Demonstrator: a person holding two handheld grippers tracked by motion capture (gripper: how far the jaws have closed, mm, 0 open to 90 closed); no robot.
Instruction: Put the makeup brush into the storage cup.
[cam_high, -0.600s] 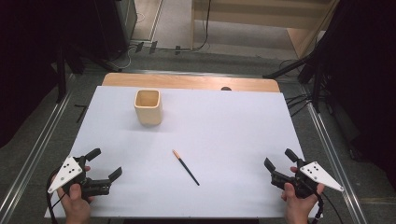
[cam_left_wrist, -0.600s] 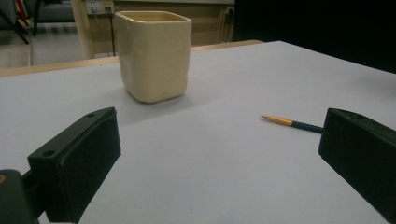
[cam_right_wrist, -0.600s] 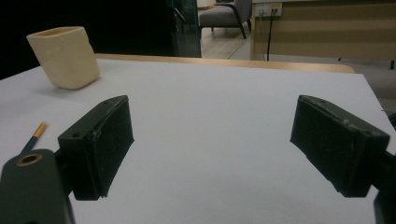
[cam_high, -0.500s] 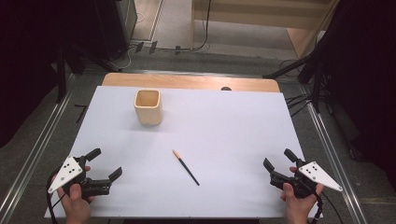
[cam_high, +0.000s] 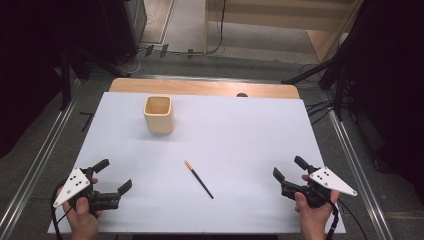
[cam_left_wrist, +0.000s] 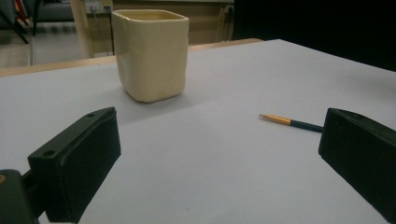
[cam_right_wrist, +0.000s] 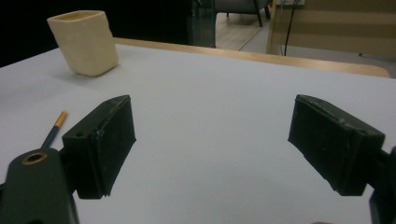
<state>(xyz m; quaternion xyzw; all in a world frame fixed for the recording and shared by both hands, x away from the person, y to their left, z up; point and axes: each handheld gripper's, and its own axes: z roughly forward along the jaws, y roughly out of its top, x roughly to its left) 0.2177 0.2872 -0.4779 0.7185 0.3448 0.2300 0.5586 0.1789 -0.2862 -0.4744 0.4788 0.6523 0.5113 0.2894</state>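
Held low at the near left corner of the white table sheet (cam_high: 250, 130), left gripper (cam_high: 114, 176), jaws spread wide with bare sheet between them and nothing gripped. Same at the near right corner: right gripper (cam_high: 287, 168), jaws standing wide apart, pads pressing on nothing. Each carried in a hand at the near edge, grey three-cornered plate on top.

Ahead of both sets of jaws and between the two grippers, well apart from each, a thin dark paintbrush (cam_high: 199, 179) lying flat on the sheet, its orange-gold end turned toward the far side. In the left gripper view, paintbrush (cam_left_wrist: 289, 122) just beyond the right-hand jaw, gold end pointing in toward the gap, the rest hidden behind that jaw. In the right gripper view, paintbrush (cam_right_wrist: 55, 129) outside the left-hand jaw, partly covered by the gripper body.

Farther on, past the brush, a cream square-sided cup (cam_high: 159, 114) standing upright, open mouth up. Seen beyond the left-hand jaw in the left gripper view (cam_left_wrist: 150, 53), and far off to the upper left of the jaws in the right gripper view (cam_right_wrist: 84, 42). Behind it, the wooden table edge (cam_high: 200, 87) along the far side of the sheet.
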